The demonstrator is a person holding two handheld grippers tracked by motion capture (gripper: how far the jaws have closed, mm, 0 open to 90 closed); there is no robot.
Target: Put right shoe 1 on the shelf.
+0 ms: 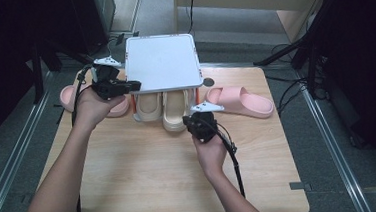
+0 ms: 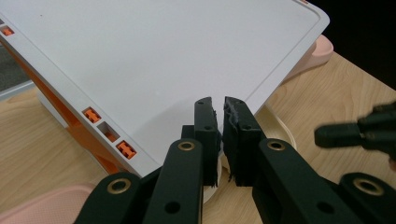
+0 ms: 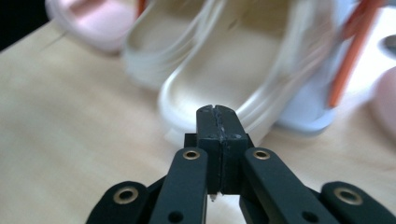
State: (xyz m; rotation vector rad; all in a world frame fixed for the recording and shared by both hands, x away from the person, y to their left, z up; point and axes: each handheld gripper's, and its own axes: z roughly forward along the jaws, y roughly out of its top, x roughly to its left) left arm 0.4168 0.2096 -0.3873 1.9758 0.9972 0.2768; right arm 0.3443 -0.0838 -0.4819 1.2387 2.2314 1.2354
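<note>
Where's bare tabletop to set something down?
Free: the near half of the table, between the forearms and on both outer sides. Crowded: the far edge, with the white rack over beige slippers, and a pink slipper on each side.

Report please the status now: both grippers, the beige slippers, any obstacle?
Left gripper shut on the white rack top's edge. Right gripper shut, empty, at the beige slippers under the rack. Pink slippers aside; nothing in the way.

High view looks down over the table; both tool views sit close, sharing the rack.
</note>
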